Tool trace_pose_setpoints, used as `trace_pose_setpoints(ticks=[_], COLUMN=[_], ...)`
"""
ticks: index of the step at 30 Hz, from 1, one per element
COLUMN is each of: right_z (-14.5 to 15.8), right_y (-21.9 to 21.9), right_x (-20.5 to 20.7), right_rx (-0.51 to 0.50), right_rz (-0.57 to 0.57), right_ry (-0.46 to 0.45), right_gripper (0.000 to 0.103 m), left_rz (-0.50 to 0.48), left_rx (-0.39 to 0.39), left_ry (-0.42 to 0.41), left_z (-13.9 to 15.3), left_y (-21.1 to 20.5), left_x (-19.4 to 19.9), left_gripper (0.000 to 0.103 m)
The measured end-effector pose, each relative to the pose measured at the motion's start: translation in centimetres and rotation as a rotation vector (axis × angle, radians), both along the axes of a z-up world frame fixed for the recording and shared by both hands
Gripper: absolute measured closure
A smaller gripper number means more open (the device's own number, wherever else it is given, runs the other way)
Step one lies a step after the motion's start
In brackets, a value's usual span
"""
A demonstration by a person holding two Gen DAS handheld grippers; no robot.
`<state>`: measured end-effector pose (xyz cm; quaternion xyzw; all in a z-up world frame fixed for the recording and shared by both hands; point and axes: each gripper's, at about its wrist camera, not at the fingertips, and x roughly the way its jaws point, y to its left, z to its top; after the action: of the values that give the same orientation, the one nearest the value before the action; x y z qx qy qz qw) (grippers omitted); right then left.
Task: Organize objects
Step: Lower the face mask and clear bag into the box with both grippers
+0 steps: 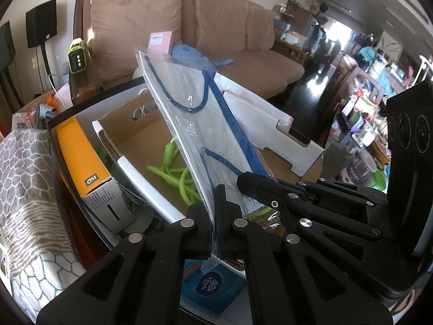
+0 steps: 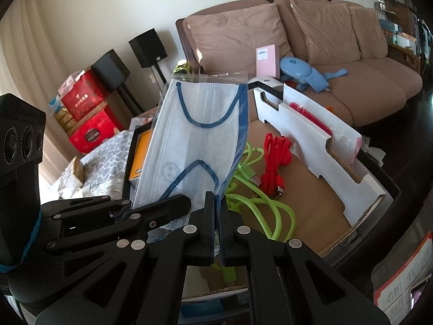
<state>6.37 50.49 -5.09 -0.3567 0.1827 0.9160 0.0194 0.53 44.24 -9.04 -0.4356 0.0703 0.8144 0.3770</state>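
Standing upright lengthwise, the bagged mask (image 2: 200, 135) points its sealed end up.

the bagged mask (image 2: 200, 135) stands upright at frame centre, pinched at its lower edge by both grippers. behind it, the cardboard box (image 2: 311, 216) holds two cables (image 2: 273, 146); the sofa (image 2: 351, 81) fills the upper right.
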Motion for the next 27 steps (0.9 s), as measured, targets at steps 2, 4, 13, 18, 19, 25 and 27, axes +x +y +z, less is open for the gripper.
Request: trace_pose_setpoints(ticks=[2, 4, 13, 18, 19, 25, 27], right_z=[-0.1, -0.2, -0.5, -0.8, -0.8, -0.9, -1.0], right_y=[0.0, 0.1, 0.2, 0.3, 0.3, 0.2, 0.3], right_x=[-0.1, -0.1, -0.1, -0.1, -0.1, -0.2, -0.2], right_rx=[0.0, -0.001, -0.004, -0.006, -0.006, -0.006, -0.006], right_rz=[0.0, -0.001, 0.0, -0.004, -0.003, -0.004, -0.003], right_ry=[-0.005, -0.01, -0.027, -0.037, -0.04, -0.046, -0.048], right_gripper=[0.099, 0.099, 0.099, 0.099, 0.099, 0.099, 0.099], left_rz=[0.002, 0.003, 0.007, 0.012, 0.012, 0.014, 0.014], left_rx=[0.003, 0.003, 0.003, 0.01, 0.01, 0.012, 0.011], left_ry=[-0.008, -0.016, -0.034, -0.051, -0.054, -0.061, -0.06], left_z=[-0.1, -0.2, -0.5, -0.8, -0.9, -1.1, -1.1], left_y=[0.0, 0.0, 0.2, 0.2, 0.2, 0.3, 0.3], left_x=[-0.1, -0.2, -0.2, -0.4, -0.4, -0.3, -0.3], left_gripper=[0.103, 0.103, 0.103, 0.103, 0.103, 0.103, 0.103])
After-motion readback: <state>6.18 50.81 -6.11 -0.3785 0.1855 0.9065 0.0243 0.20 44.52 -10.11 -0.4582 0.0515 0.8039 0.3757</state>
